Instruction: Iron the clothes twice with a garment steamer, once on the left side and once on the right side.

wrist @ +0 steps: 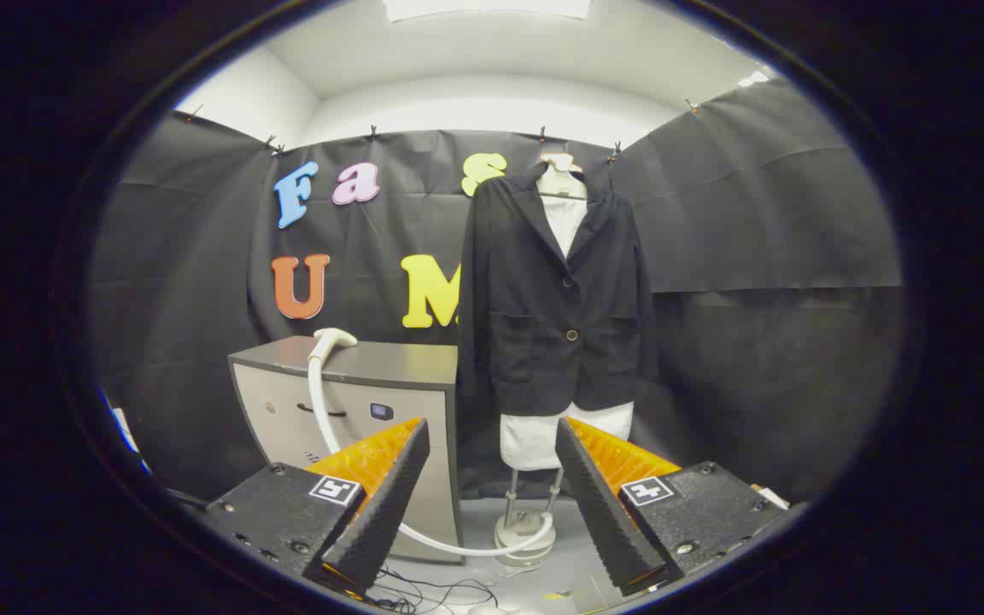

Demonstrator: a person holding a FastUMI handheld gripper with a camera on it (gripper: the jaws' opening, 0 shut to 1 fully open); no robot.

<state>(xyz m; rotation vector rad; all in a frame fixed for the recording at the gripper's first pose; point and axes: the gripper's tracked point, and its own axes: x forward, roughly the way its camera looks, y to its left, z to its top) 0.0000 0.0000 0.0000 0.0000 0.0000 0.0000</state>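
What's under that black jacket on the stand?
A white mannequin torso shows at the black jacket's collar and below its hem; the covered middle can't be seen. The open gripper holds nothing.

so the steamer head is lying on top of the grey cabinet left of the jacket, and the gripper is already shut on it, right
Not quite. The steamer head does lie on top of the grey cabinet, left of the black jacket, but the gripper is not shut on it. The gripper view shows its fingers open with nothing between them, well short of the steamer head.
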